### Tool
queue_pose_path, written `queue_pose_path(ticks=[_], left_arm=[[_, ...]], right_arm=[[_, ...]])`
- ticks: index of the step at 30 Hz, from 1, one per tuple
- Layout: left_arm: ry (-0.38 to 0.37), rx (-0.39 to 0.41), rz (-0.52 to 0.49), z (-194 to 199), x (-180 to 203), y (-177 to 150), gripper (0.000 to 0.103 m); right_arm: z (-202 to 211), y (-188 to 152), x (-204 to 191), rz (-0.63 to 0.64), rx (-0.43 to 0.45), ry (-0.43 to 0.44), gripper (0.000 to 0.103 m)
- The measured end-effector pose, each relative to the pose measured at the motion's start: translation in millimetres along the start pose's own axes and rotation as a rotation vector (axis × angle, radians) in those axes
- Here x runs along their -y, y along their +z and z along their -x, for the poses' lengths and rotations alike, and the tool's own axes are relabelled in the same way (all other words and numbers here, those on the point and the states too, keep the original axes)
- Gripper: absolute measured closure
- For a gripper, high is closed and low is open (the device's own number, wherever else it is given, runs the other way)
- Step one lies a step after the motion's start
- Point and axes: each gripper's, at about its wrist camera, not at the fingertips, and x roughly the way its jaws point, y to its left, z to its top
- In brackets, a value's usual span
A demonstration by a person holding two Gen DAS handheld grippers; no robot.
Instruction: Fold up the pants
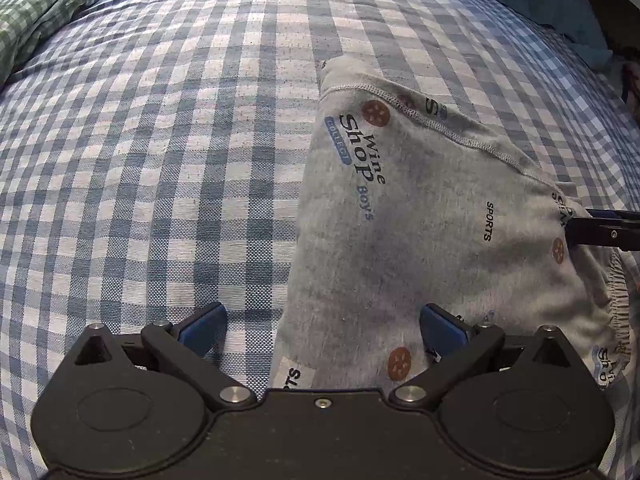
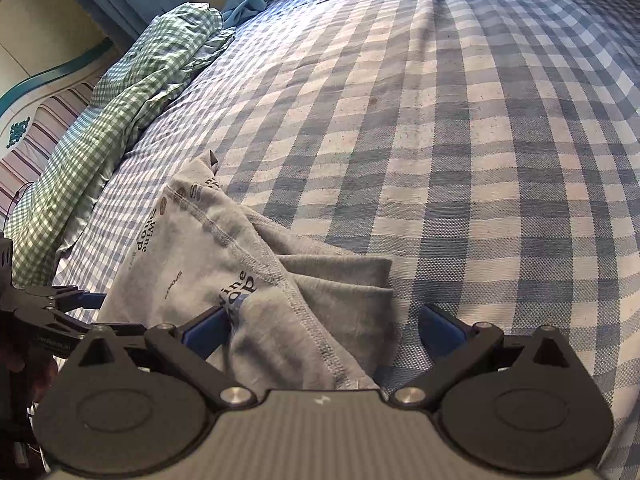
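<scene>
A home bedroom. A bed (image 2: 460, 140) with a checked sheet fills the view. A rumpled green-checked blanket (image 2: 120, 112) lies along its edge.

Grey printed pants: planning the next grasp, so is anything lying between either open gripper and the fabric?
Nothing visible. The grey printed pants lie directly between the left gripper fingers, and likewise the right gripper; only blue checked bedsheet surrounds them.

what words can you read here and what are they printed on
"Wine Shop" - grey pants, near the hem
"COLLECT" - blue tag beside it
"Boy's" - below it, in blue
"SPORTS" - black, mid-fabric, and again by the left tongs
Partly folded prints near the waistband: unreadable
Small white lettering on the left tongs' side: blurred
</scene>
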Motion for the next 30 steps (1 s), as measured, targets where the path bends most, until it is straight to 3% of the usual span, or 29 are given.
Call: queue_pose_path(ticks=[9, 13, 15, 18, 20, 23, 26, 27, 29, 30], left_arm=[[-0.008, -0.029, 0.004, -5, -3, 6, 0.0], [-0.011, -0.08, 0.017, -8, -5, 19, 0.001], [-0.016, -0.101, 0.048, -8, -9, 26, 0.001], [-0.029, -0.106, 0.124, -4, -20, 32, 0.001], [-0.027, -0.102, 0.168, -2, -26, 34, 0.006], [-0.02, -0.097, 0.199, 2, -30, 36, 0.013], [-0.012, -0.096, 0.19, 4, -29, 34, 0.022], [-0.01, -0.094, 0.181, 5, -27, 34, 0.026], [-0.014, -0.082, 0.173, 7, -19, 30, 0.05], [-0.027, -0.081, 0.176, 8, -17, 30, 0.056]], right_arm=[[0, 2, 4, -0.092, 0.011, 0.005, 0.0], [-2, 7, 5, -0.176, 0.003, -0.007, 0.0], [-2, 8, 6, -0.2, 0.002, -0.025, 0.003], [0, 6, 4, -0.19, 0.001, -0.07, 0.014], [3, 3, 2, -0.181, 0.001, -0.09, 0.025], [5, -2, 0, -0.199, 0.003, -0.094, 0.033], [4, -5, -5, -0.207, -0.005, -0.088, 0.049], [4, -6, -8, -0.203, -0.001, -0.101, 0.05], [4, -7, -13, -0.199, 0.001, -0.117, 0.059], [5, -7, -15, -0.198, 0.005, -0.125, 0.062]])
